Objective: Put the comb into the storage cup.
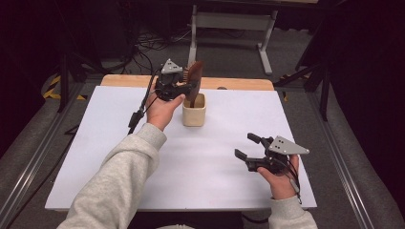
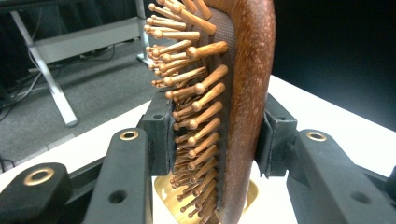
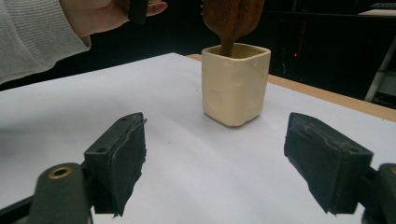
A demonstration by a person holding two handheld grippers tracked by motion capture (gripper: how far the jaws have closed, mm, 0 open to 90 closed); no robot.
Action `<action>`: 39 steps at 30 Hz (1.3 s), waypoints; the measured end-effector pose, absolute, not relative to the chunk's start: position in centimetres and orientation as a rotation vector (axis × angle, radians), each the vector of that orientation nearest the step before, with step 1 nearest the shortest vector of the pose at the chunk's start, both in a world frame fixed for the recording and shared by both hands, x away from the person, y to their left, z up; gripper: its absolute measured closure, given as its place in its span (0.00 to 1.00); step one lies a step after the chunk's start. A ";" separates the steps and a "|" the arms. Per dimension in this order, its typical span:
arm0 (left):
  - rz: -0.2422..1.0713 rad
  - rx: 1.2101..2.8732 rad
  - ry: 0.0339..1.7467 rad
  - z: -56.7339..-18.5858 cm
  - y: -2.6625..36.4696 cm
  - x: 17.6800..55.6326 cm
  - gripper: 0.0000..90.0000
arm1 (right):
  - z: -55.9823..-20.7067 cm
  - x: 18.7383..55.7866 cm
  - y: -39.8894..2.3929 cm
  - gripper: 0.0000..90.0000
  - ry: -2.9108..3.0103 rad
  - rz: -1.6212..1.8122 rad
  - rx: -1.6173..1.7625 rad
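The left tongs clench the wooden hairbrush, its handle standing in the cream cup near the table's far edge. The right tongs hang released near the right front corner.

A reddish-brown wooden hairbrush, its back polished and faintly speckled, carries pale wooden pins on a dark textured cushion. The cream cup looks like smooth, matt ceramic or plastic. The left gripper has matt black plastic arms, brass-coloured eyelets and rough rubbery pads. The table is matt white, edged in light wood.
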State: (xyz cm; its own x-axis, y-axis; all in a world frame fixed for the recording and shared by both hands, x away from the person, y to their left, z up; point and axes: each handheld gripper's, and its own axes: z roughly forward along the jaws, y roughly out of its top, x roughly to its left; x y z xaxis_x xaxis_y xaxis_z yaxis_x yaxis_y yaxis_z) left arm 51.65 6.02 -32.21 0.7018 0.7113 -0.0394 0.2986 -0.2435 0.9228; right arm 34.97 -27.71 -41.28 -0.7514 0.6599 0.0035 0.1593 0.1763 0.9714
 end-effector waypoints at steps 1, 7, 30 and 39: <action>0.467 1.839 0.794 -32.3 6.0 51.7 0.63 | -41.3 35.0 -27.7 0.24 2.040 1.602 0.771; 0.468 1.845 0.803 -32.6 6.1 51.8 0.63 | -41.3 35.0 -27.6 0.24 2.040 1.600 0.771; 0.566 1.761 0.763 -32.0 6.9 51.2 0.16 | -41.3 35.0 -27.9 0.24 2.033 1.609 0.783; 0.631 1.820 0.737 -30.7 8.2 49.1 0.06 | -41.3 35.1 -27.6 0.24 2.042 1.603 0.782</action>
State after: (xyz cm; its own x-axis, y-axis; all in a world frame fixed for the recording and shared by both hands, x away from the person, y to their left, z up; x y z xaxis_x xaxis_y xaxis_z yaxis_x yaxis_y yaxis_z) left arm 49.14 8.19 -30.70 0.6739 0.7342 0.0825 0.1945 -0.2840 0.9389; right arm 35.06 -27.60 -41.33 -0.7503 0.6610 0.0114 0.1679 0.1738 0.9704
